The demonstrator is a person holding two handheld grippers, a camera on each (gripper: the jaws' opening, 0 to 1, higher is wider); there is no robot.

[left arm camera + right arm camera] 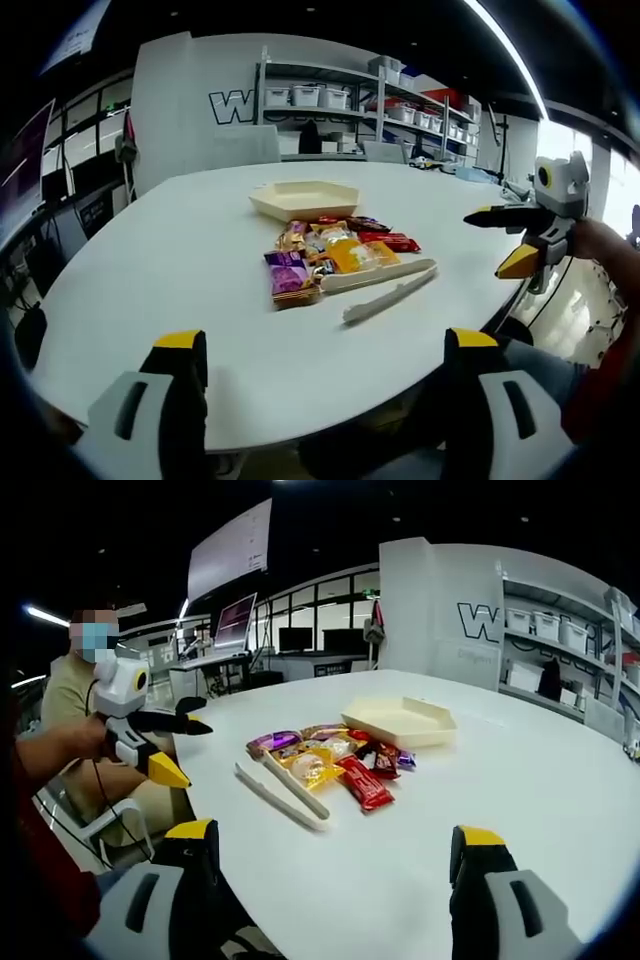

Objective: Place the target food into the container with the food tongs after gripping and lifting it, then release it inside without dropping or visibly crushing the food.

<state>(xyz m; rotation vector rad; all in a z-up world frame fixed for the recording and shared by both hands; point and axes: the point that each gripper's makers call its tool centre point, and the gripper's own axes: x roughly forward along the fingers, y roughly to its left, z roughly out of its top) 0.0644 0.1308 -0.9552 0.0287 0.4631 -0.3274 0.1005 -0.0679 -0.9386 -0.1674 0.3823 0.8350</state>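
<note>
A cream hexagonal tray (305,198) (400,720) sits on the white table (150,260) (540,770). In front of it lies a pile of wrapped snacks (330,250) (330,755) in purple, orange and red wrappers. White food tongs (385,285) (285,790) lie flat against the pile's near side. My left gripper (325,345) (190,750) is open and held over the table's near edge, short of the tongs. My right gripper (330,838) (500,240) is also open with nothing in it, off the table's side edge.
Shelves with white bins (330,95) (560,630) stand behind the table beside a white wall panel. A seated person (70,700) is at the far left of the right gripper view, with desks and monitors (300,640) behind.
</note>
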